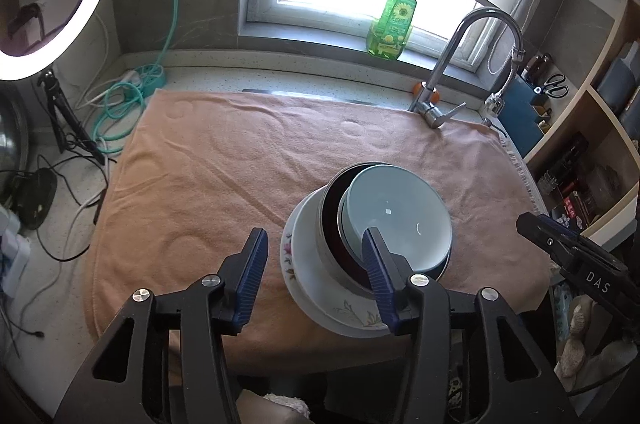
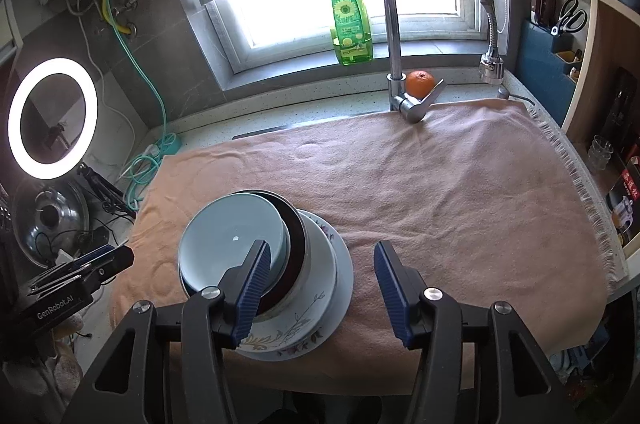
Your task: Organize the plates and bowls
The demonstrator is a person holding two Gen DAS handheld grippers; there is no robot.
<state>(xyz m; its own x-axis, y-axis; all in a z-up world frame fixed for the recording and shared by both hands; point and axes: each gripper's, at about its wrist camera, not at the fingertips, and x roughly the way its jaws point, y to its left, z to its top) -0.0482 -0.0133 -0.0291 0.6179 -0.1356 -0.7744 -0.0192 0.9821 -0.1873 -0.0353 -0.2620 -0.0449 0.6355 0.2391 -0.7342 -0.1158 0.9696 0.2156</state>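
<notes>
The crockery is being kept as one nested stack on the pink towel, which is spread over the worktop, probably so that the dishes are cushioned and kept from sliding. At the bottom, two floral plates are being used as a broad base; a dark metal-rimmed bowl is seated on them, and the pale blue bowl is nested on top. The blue bowl is sitting tilted and off-centre inside the dark one, so the stack is judged to be gathered but not yet squared up.

The left gripper is being held with its jaws wide apart and nothing between them; the near rim of the stack is merely being overlapped by one blue pad in that view. The right gripper is likewise being held wide and empty, low over the front of the towel, just beside the plates. Both are judged to be poised on either side of the stack, perhaps for straightening the blue bowl.

Behind, the tap, a green soap bottle on the sill and an orange are being left well apart from the stack.
</notes>
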